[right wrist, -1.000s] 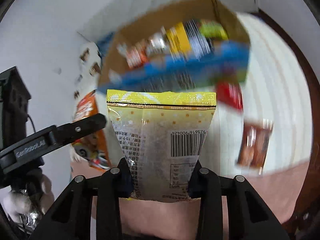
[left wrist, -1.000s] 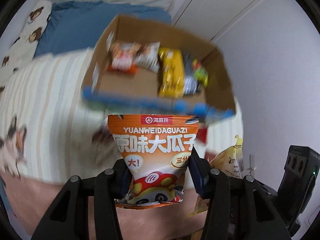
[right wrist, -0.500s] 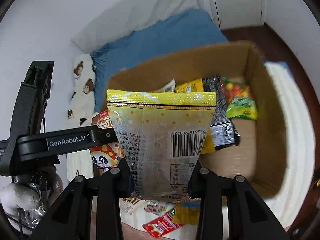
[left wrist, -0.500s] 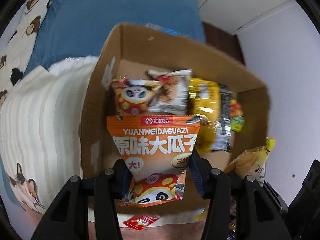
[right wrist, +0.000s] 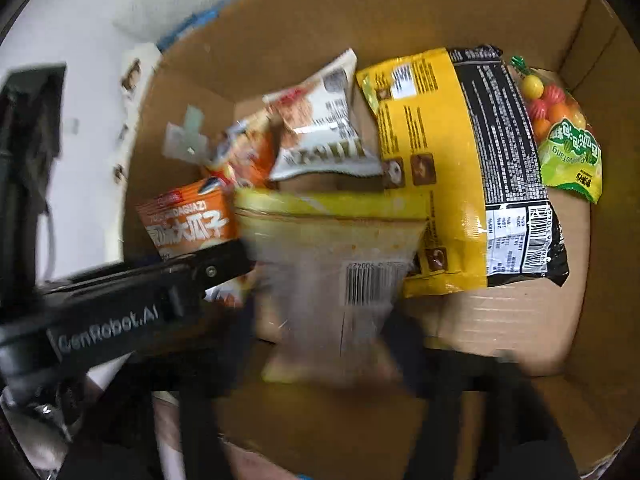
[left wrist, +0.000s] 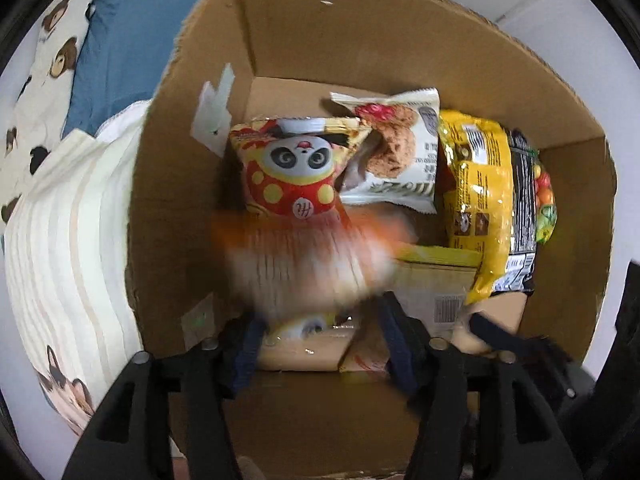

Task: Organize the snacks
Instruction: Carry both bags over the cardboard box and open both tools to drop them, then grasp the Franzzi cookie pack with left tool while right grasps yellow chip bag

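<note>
A second ago I held both packets short of the cardboard box (left wrist: 400,28); now both tongs are inside it. My left tongs (left wrist: 320,344) look spread, and the orange seed packet (left wrist: 304,264) is a blur dropping onto the near floor below the panda bag (left wrist: 296,172). My right tongs (right wrist: 332,356) are too smeared to tell their state; the yellow packet (right wrist: 332,248) lies between them, beside the black-and-yellow bag (right wrist: 460,152). Both deliveries seem nearly done.
</note>
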### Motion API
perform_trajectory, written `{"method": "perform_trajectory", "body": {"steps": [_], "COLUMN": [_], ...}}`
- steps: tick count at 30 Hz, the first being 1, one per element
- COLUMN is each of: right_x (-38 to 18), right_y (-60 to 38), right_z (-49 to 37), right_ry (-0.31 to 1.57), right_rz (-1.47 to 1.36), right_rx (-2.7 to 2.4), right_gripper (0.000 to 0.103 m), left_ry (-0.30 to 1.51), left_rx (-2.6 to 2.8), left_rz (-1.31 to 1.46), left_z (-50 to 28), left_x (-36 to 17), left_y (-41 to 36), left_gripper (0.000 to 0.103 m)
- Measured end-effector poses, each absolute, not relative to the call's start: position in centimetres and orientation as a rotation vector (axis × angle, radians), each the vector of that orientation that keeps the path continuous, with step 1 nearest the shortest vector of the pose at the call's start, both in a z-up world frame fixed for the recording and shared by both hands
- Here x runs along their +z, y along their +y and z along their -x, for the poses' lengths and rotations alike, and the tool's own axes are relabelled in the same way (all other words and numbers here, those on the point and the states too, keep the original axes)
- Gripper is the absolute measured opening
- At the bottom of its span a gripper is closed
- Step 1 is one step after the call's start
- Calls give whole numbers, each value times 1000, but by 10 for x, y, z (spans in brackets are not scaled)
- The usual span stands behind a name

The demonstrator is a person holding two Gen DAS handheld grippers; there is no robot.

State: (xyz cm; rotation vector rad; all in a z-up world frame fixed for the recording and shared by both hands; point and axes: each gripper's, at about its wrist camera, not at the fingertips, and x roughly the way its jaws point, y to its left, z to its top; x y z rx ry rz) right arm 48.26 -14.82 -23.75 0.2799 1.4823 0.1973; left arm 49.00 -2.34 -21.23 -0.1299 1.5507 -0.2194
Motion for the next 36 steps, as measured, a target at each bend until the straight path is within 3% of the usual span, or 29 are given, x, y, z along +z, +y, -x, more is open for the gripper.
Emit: {"method": "perform_trajectory", "body": {"steps": [1, 5, 19, 36], "right_x": [-239, -236, -210, -124], "right_y": [-147, -147, -189, -212], "right_z": [-483, -483, -455, -361], "right_ry": [1484, 1484, 1406, 1087], "right_rz": [-269, -234, -94, -35], "right_rx": [196, 180, 58, -45], "right_gripper": [96, 96, 96, 96], "left_ry": [1548, 1543, 1360, 955], "left_rx": [-228, -248, -221, -169], "left_rz": [121, 109, 61, -52], "left_z": [-488, -484, -450, -353], "left_x": [-212, -209, -174, -101], "left_y": [-26, -35, -26, -22], "left_gripper": [67, 92, 92, 92]}}
